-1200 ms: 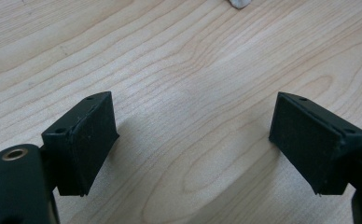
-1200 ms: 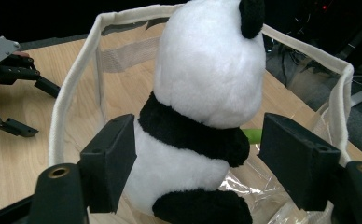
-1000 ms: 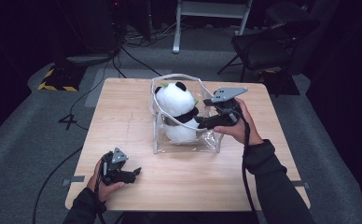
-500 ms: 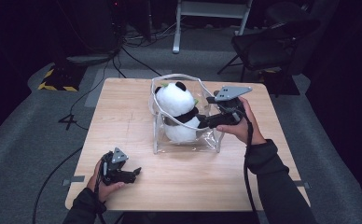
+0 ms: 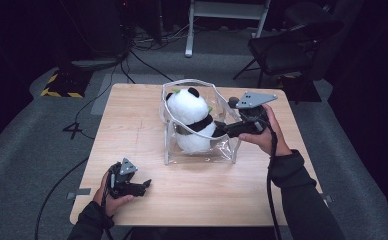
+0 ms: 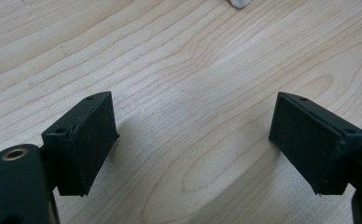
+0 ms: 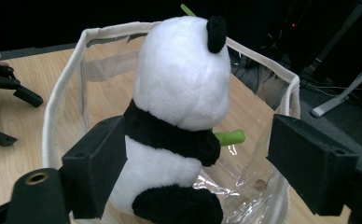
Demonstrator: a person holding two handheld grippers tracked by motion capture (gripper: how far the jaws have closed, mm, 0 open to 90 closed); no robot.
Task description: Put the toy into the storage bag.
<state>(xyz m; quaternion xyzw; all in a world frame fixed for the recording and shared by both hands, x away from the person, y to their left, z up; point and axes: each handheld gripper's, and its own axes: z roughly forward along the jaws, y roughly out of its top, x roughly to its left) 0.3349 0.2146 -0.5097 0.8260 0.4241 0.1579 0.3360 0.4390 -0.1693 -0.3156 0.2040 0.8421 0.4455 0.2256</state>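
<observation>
Both right fingers (image 7: 309, 168) just released panda (image 7: 179, 121).

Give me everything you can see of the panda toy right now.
The panda toy is a soft plush with a white head and belly, black ears, arms and feet, and a green stick at its front. It sits upright inside the clear bag with a white fabric rim, head above that rim. The right gripper has just been opening; its jaws flank the body, a gap showing at one, the other close against it.
</observation>
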